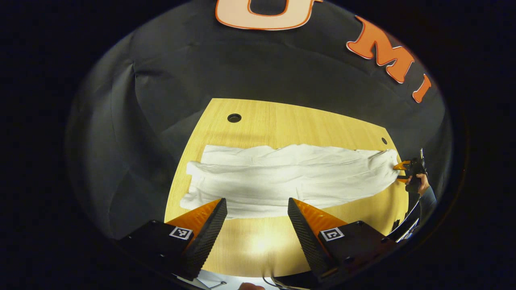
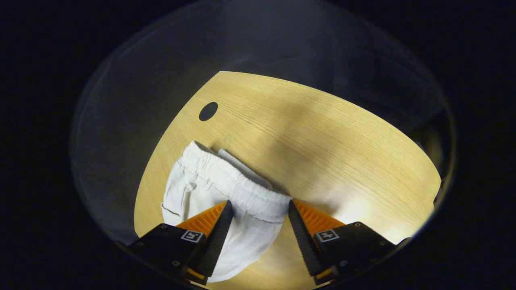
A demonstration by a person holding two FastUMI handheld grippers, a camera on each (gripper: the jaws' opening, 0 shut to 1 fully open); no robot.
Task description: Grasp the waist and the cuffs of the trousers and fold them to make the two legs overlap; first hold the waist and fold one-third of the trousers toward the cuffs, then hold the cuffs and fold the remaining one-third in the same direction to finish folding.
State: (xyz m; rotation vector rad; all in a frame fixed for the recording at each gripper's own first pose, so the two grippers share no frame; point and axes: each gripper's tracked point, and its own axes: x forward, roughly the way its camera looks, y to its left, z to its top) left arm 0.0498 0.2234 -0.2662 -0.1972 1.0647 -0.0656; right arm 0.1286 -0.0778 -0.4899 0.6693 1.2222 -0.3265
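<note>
The trousers [image 1: 282, 177] are lying stretched out long across the wooden table [image 1: 258, 241] in the left gripper view, white and softly wrinkled, running from the left side of the tabletop all the way over to the right edge. Their near edge is sitting just beyond the left gripper [image 1: 257, 207], whose jaws are standing wide apart and gripping nothing; the bare wood is showing between them, and the left fingertip is overlapping the cloth's near hem in the picture, though whether it is touching I cannot tell. A round hole [image 1: 234, 118] is showing in the tabletop behind the fabric on the left, and a smaller one [image 1: 384, 140] far right. Over at the right end, a hand [image 1: 421, 185] is holding the other gripper right at the cloth's tip.

Moving to the right gripper view, the elastic waist [image 2: 234, 185] is appearing as a gathered, ruffled band running diagonally, with the white fabric bunching below it and a flat layer peeking out behind. The right gripper [image 2: 260, 209] is spread wide, its two fingers straddling the waistband's right end, with cloth lying between them; they are not pressing together on it. Another dark hole [image 2: 208, 111] is sitting in the wood up left of the waist.
</note>
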